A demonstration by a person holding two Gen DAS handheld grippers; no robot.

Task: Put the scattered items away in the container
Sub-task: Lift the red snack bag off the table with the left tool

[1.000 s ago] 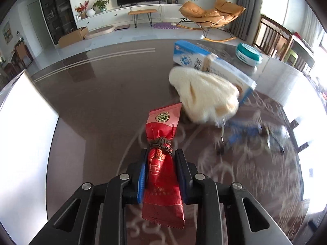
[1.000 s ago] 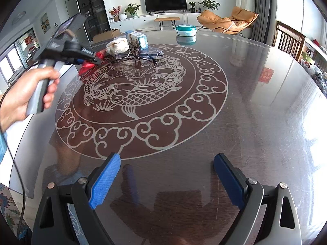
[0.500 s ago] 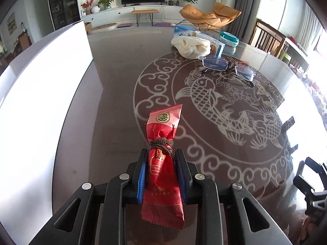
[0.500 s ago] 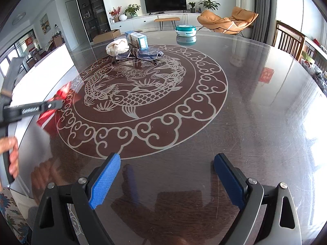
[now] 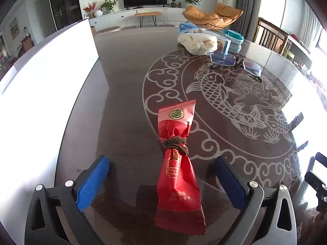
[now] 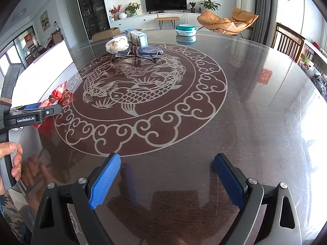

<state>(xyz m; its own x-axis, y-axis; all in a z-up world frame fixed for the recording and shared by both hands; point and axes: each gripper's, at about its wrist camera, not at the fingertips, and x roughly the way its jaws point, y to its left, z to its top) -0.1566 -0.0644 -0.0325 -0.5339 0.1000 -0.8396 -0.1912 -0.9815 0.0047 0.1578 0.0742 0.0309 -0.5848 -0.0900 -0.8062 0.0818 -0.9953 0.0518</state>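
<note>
A red snack packet (image 5: 178, 163) tied with brown string lies between the wide-open fingers of my left gripper (image 5: 161, 177); neither finger touches it. It also shows in the right wrist view (image 6: 55, 98) next to the left gripper (image 6: 36, 112). A white container (image 5: 40, 94) stands along the left table edge. A cream cloth (image 5: 197, 42), a blue-and-white box (image 5: 216, 38) and glasses (image 5: 235, 63) lie at the far side. My right gripper (image 6: 165, 175) is open and empty over the near table.
A teal round tin (image 6: 186, 29) sits at the table's far edge. The dark glossy table (image 6: 245, 102) has a fish pattern in its middle. Wooden chairs (image 6: 290, 40) stand at the right.
My left gripper has opened and let go of the red packet, which now lies between the fingers. Before that it carried the packet toward the near left. The right gripper has not moved.
</note>
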